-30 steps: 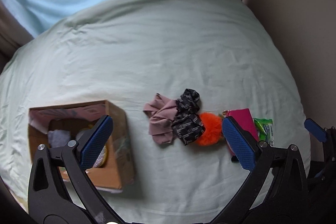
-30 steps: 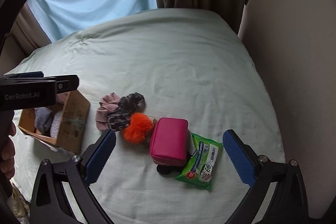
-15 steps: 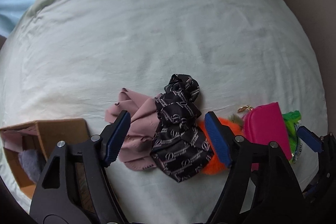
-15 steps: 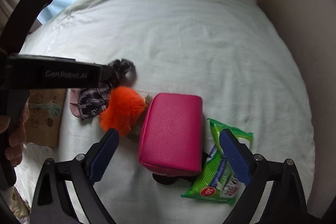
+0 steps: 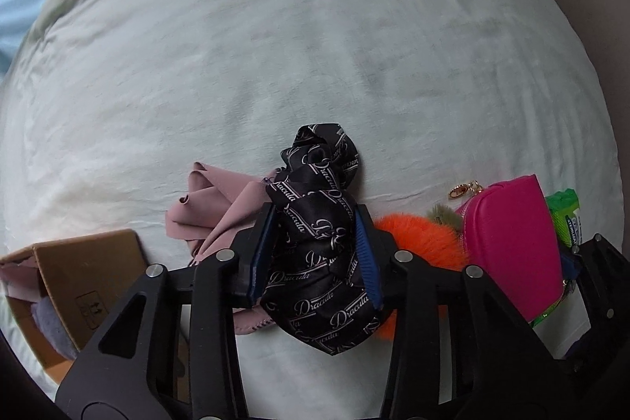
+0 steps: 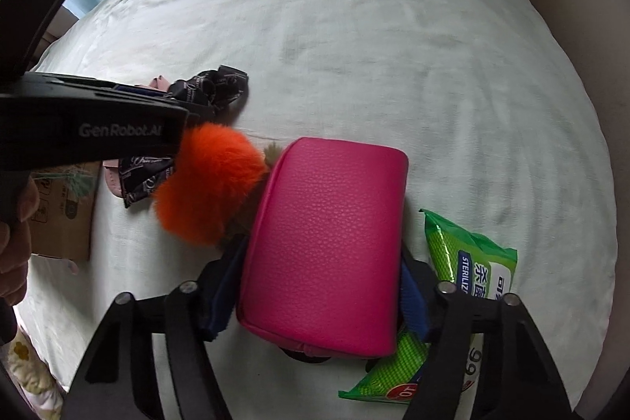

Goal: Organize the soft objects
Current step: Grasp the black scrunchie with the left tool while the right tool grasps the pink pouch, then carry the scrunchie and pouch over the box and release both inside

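My left gripper [image 5: 315,254] is shut on a black printed satin cloth [image 5: 319,247] that lies on the pale green bed sheet [image 5: 315,46]. A dusty pink cloth [image 5: 212,211] lies just left of it, partly under it. My right gripper [image 6: 319,286] is shut on a bright pink pouch [image 6: 327,243], also seen in the left wrist view [image 5: 512,243]. An orange fur pompom [image 6: 208,184] touches the pouch's left side. The left gripper's body [image 6: 90,132] crosses the right wrist view at the left.
An open cardboard box [image 5: 78,282] with soft items inside stands at the left on the bed. A green wet-wipes pack [image 6: 468,262] lies right of and partly under the pouch. A gold clasp [image 5: 464,189] lies behind the pompom. A wall runs along the right.
Both grippers moved down and forward onto the bed. The left closed on the black cloth; the right closed on the pink pouch.
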{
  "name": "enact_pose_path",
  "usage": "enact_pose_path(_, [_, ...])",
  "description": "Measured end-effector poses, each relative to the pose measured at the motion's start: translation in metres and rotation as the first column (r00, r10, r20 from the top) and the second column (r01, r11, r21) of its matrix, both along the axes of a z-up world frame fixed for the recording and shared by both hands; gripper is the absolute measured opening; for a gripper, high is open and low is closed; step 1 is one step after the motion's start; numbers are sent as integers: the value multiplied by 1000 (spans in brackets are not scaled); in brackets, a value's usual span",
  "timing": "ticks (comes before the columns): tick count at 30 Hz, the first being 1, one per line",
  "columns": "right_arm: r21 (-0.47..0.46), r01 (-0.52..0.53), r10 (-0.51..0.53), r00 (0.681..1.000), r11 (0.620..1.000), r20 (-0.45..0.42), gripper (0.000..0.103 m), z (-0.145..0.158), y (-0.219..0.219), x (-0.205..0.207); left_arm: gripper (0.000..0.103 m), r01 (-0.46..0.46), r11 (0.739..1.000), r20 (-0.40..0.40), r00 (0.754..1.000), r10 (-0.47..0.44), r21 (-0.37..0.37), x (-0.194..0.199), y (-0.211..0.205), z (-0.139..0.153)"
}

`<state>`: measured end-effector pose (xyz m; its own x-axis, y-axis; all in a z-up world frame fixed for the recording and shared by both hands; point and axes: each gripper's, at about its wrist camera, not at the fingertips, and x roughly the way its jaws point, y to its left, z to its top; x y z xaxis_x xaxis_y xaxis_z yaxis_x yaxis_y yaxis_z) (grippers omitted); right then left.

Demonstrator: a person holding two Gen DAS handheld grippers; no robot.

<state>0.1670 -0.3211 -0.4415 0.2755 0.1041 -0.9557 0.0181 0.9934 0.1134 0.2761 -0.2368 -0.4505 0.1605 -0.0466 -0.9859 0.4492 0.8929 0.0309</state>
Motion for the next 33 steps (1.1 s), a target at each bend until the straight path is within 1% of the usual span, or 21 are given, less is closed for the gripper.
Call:
enact_pose_path(2, [6, -9, 8, 1000, 1000, 8, 55, 2, 0, 0, 32, -4, 1000, -1, 1000, 4, -11, -6, 2, 4])
enact_pose_path(5, [7, -5, 5, 1000, 1000, 17, 52, 5, 0, -1, 31, -8, 1000, 15, 1000, 8, -12, -11, 3, 11])
enact_pose_path(7, [14, 9, -9, 1000, 1000, 30, 52, 10, -4, -2, 31, -12, 1000, 28, 1000, 12, -22, -13, 4, 19])
enact_pose_path(13, [18, 38, -39, 996, 999, 82, 51, 42, -14, -16, 31, -12, 998, 71, 997, 16, -55, -20, 5, 55])
enact_pose_path(17, [21, 64, -66, 991, 998, 113, 51, 64, -14, -29, 31, -14, 996, 105, 994, 23, -85, -28, 12, 87])
enact_pose_path(22, [9, 73, -74, 986, 997, 150, 51, 100, -15, -40, 31, -27, 990, 160, 986, 49, -136, -50, 20, 138])
enact_pose_path(28, [-3, 69, -67, 972, 998, 224, 51, 158, -8, -61, 31, -51, 978, 210, 973, 94, -203, -86, 41, 198])
enact_pose_path(33, [-18, 52, -45, 957, 998, 288, 51, 207, 9, -76, 31, -60, 966, 241, 963, 123, -253, -112, 76, 249])
